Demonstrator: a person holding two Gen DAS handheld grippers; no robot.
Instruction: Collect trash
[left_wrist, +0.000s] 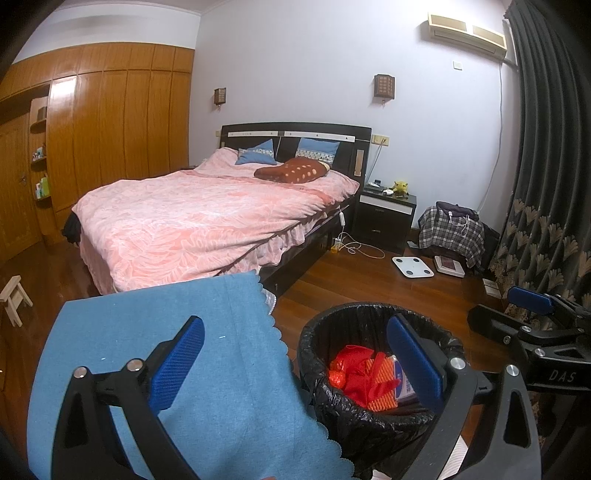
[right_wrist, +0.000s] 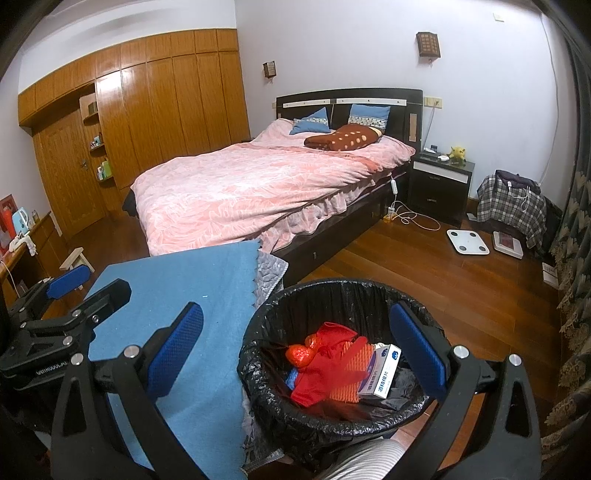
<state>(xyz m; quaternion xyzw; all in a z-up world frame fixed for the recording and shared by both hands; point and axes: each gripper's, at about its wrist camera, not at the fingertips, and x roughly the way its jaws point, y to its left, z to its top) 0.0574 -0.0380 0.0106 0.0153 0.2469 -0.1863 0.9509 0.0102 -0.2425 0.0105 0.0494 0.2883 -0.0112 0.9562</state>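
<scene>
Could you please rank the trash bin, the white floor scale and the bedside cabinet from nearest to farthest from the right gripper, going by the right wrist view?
1. Trash bin: right under the right gripper, between its open fingers.
2. White floor scale: on the wooden floor beyond the bin, to the right.
3. Bedside cabinet: against the far wall, beside the bed.

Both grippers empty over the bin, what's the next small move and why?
Probably pull both back from the bin and scan for leftover trash. Left gripper and right gripper are open, holding nothing; the red bag and white box already lie inside, and the blue cloth shows no litter.
</scene>
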